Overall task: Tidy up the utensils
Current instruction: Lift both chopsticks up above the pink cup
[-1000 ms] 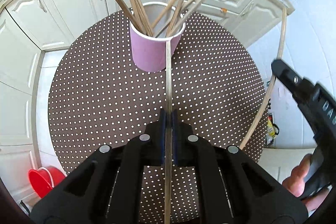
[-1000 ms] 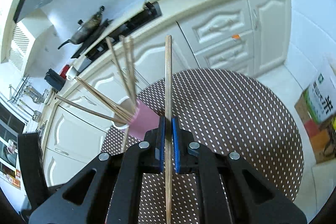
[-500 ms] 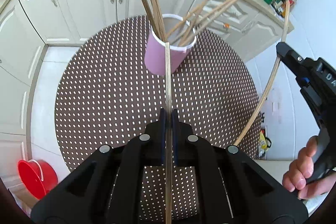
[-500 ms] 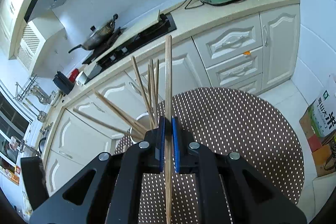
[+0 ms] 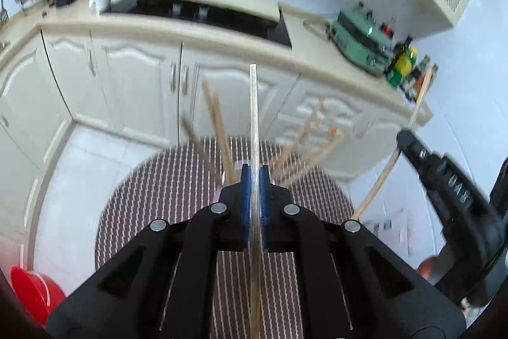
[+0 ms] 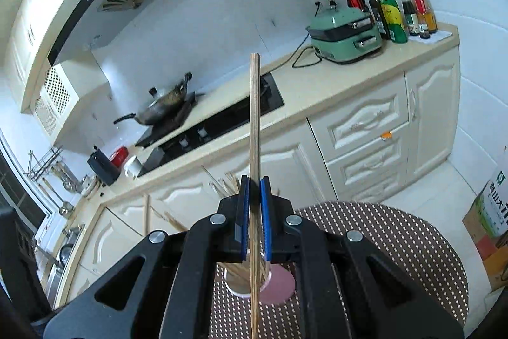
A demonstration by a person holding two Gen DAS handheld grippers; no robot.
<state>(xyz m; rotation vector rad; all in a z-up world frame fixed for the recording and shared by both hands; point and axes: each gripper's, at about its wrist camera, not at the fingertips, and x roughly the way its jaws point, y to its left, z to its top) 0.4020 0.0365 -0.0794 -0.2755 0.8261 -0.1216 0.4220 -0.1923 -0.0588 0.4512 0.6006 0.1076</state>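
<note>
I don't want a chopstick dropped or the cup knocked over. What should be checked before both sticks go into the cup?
1. Left gripper shut on its chopstick: ok.
2. Right gripper shut on its chopstick: ok.
3. Pink cup upright on the dotted table: ok.
4. Room in the cup among the sticks already there: cannot tell, its mouth is mostly hidden.
5. Lower stick ends clear of the rim: cannot tell, hidden behind the grippers.
6. The two grippers apart from each other: ok, the right one stands off to the side in the left view.
</note>
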